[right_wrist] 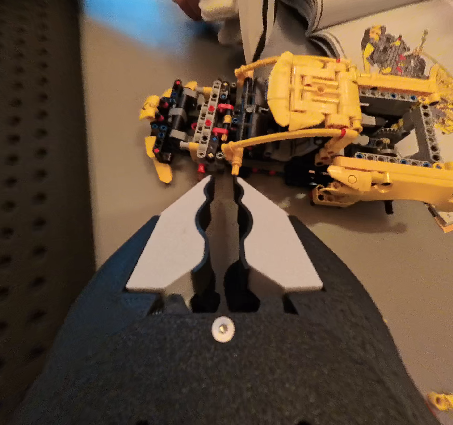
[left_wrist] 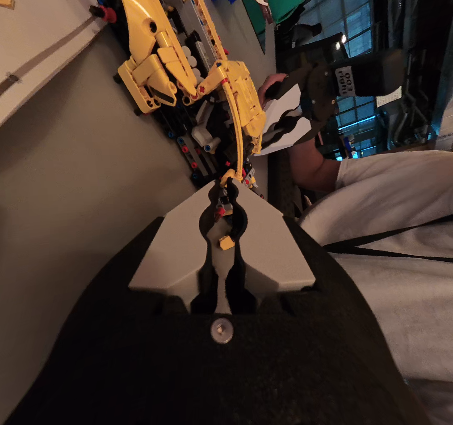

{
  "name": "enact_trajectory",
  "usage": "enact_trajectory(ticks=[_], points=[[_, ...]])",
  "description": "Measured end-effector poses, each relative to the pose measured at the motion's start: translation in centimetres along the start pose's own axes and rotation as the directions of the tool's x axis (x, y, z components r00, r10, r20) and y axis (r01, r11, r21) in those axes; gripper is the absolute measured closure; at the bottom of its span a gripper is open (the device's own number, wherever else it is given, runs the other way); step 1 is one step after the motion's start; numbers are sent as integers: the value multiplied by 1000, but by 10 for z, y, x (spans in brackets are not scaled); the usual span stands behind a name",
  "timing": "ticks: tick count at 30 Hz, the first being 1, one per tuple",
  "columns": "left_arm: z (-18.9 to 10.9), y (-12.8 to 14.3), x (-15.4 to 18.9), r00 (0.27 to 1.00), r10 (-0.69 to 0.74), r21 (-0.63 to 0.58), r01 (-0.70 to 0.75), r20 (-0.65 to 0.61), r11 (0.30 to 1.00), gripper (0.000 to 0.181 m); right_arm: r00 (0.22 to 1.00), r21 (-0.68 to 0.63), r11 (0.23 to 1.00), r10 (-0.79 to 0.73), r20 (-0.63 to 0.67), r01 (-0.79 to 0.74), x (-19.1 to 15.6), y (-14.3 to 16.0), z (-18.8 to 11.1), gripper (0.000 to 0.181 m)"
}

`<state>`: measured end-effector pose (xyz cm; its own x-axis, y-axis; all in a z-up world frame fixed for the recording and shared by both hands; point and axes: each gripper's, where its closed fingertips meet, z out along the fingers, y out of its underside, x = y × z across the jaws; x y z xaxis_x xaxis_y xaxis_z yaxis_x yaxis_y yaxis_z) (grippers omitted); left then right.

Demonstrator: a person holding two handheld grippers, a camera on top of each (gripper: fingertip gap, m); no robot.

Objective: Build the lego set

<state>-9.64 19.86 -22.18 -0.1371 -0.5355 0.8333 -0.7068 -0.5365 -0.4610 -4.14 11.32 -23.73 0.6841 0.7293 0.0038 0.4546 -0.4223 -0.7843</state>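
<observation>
left gripper (left_wrist: 224, 185): jaws nearly together, tips pinched on the end connector of a thin yellow hose (left_wrist: 239, 128) at the near end of the model (left_wrist: 176, 74); a small yellow piece (left_wrist: 226, 242) shows in the gap lower down, and whether it is held or lies beneath cannot be told. right gripper (right_wrist: 223, 180): jaws slightly apart, holding nothing, tips just short of the model's side, near a second hose (right_wrist: 282, 136) whose free yellow end hangs at 12 o'clock from the tips.

model: a part-built yellow, black and grey technic vehicle lying on the grey table (right_wrist: 152, 207); from the right tips it spreads from 11 o'clock to 3 o'clock. a domed yellow cover (right_wrist: 316, 94) sits mid-body, a long yellow panel (right_wrist: 397, 180) at 3 o'clock. an open manual (right_wrist: 397, 15) lies at 1 o'clock, beyond the model; part of the model rests on it.

handling, as a judgement: the model is probably light, rigid in its beam frame, yet held by friction pins, so sideways pulls may pop parts off. the hoses are soft and springy and likely to slip from smooth pads; grip them at the stiff end connector, not mid-length. brace the body by its black and grey frame beams, not by the glossy panels or cover.
</observation>
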Motion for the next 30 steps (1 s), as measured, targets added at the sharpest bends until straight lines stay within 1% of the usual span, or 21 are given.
enact_trajectory(ticks=[3,4,5,6,7,8,9,10,12,14,16,17,20,21,23,25,27,29,30], points=[[-3,-1,-2,999,21,9,-21,42,1000,175,999,-44,998,52,-14,-52,-3,-2,3,170],[-5,-2,-3,998,24,13,-25,58,1000,175,999,-52,997,48,-14,-49,-7,-5,5,171],[-7,-4,-4,997,28,20,-29,76,999,175,999,-29,999,34,13,-34,-17,-13,8,177],[-7,-5,-5,995,33,25,-35,92,999,175,999,8,1000,28,31,-28,-25,-24,10,177],[-7,-5,-5,994,37,25,-40,106,999,175,1000,18,1000,15,18,-15,-28,-31,14,175],[-7,-5,-5,991,47,22,-51,122,998,175,999,-16,1000,1,-32,-1,-24,-31,16,174],[-8,-5,-6,988,62,20,-65,141,998,175,998,-50,999,-10,-57,7,-22,-30,16,174],[-8,-6,-6,985,73,20,-77,159,997,175,998,-48,999,-3,-59,0,-23,-33,14,174],[-10,-5,-6,980,84,23,-89,181,996,176,994,20,998,68,-91,-66,-17,-42,6,174],[-10,-4,-6,980,83,29,-90,183,996,177,977,60,990,135,-165,-127,-2,-40,-4,167],[-10,-4,-6,983,74,36,-81,171,996,178,958,70,988,151,-246,-138,12,-31,-8,152],[-10,-4,-6,984,68,40,-75,164,996,178,955,74,988,151,-256,-137,12,-27,-6,147],[-11,-5,-6,986,62,50,-70,158,996,178,962,29,981,192,-193,-190,-5,-19,9,150],[-11,-6,-6,985,61,57,-71,163,996,178,957,27,979,205,-203,-204,-8,-20,11,146],[-13,-10,-9,982,61,70,-74,177,995,178,954,18,975,219,-204,-220,-16,-22,14,146],[-13,-13,-11,977,71,79,-88,199,993,178,962,13,975,221,-159,-222,-28,-28,20,152],[-13,-14,-12,972,80,79,-99,219,992,178,970,12,977,211,-121,-211,-35,-32,25,152],[-16,-19,-12,963,92,89,-117,253,989,175,971,3,977,213,-108,-214,-35,-34,21,148],[-21,-25,-11,957,104,105,-137,272,985,170,970,17,974,228,-85,-228,-34,-38,14,147]])
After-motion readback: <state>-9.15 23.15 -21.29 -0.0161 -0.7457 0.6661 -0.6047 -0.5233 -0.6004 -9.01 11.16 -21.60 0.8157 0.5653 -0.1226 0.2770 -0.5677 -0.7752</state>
